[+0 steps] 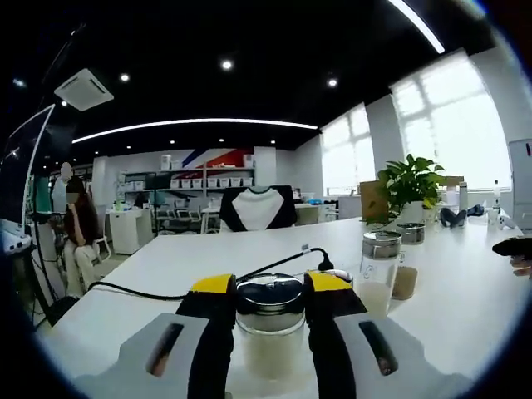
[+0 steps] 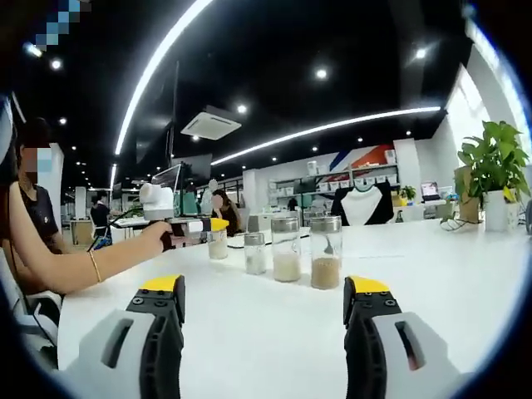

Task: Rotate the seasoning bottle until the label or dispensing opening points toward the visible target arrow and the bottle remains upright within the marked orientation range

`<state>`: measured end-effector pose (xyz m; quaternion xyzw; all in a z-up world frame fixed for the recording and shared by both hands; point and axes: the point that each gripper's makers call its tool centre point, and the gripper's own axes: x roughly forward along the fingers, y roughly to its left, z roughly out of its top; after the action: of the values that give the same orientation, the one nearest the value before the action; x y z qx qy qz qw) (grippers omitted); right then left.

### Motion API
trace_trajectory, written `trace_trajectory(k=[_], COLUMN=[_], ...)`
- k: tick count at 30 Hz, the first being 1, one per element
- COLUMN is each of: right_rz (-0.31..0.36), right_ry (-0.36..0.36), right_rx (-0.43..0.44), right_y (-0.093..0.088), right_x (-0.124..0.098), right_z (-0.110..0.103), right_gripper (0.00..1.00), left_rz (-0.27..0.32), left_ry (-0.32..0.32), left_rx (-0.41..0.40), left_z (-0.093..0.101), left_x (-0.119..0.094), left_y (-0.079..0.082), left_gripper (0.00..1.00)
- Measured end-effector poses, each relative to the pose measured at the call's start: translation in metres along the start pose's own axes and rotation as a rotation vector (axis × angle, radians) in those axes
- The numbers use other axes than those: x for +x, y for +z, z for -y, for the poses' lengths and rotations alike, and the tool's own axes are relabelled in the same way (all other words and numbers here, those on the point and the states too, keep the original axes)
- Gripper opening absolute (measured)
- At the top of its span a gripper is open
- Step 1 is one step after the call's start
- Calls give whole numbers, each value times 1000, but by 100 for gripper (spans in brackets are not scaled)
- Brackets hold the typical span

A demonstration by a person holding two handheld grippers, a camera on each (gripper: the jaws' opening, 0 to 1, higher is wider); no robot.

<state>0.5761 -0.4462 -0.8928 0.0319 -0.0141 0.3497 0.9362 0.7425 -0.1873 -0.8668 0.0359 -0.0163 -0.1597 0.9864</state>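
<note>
A glass seasoning bottle (image 1: pixel 268 332) with a metal lid stands upright on the white table (image 1: pixel 166 266), holding pale powder. My left gripper (image 1: pixel 270 287) is shut on it, one yellow-tipped jaw on each side of the lid. In the right gripper view the same bottle (image 2: pixel 218 243) appears far left, with the left gripper (image 2: pixel 195 226) held by a person's hand (image 2: pixel 155 237). My right gripper (image 2: pixel 264 287) is open above bare table, with nothing between its jaws. No arrow mark can be made out.
Other bottles stand in a row: white powder (image 2: pixel 286 249), brown powder (image 2: pixel 326 252), a small one (image 2: pixel 255 253). Two of them (image 1: pixel 380 270) sit right of my left gripper. A black cable (image 1: pixel 141 293) crosses the table. A potted plant (image 1: pixel 409 189) stands behind.
</note>
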Motion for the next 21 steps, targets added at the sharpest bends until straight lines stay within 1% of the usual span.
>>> trace_trajectory(k=[2, 5, 7, 9, 10, 12, 15, 18, 21], right_rz=[4, 10, 9, 10, 11, 8, -1, -1, -11], right_ry=[-4, -9, -7, 0, 3, 8, 11, 17, 25], right_rx=[-3, -10, -9, -8, -6, -5, -11, -13, -15], right_y=[2, 5, 5, 6, 6, 5, 3, 2, 0], right_x=[-3, -7, -9, -10, -11, -12, -13, -15, -16], right_z=[0, 1, 1, -1, -2, -4, -5, -8, -11], right_gripper=[77, 77, 77, 77, 77, 77, 77, 77, 77], left_rz=[-2, 4, 13, 18, 19, 24, 16, 15, 27], left_ry=[-10, -47, -73, -98, -115, -140, -162, -180, -209], left_rx=[4, -15, -28, -28, -30, -35, -45, -15, -32], left_z=[5, 13, 24, 29, 37, 45, 55, 66, 77], left_x=[-6, -16, -29, -33, -39, -44, -50, -58, -66], left_y=[1, 6, 11, 13, 16, 19, 19, 18, 19], left_gripper=[34, 34, 34, 34, 34, 34, 34, 34, 34])
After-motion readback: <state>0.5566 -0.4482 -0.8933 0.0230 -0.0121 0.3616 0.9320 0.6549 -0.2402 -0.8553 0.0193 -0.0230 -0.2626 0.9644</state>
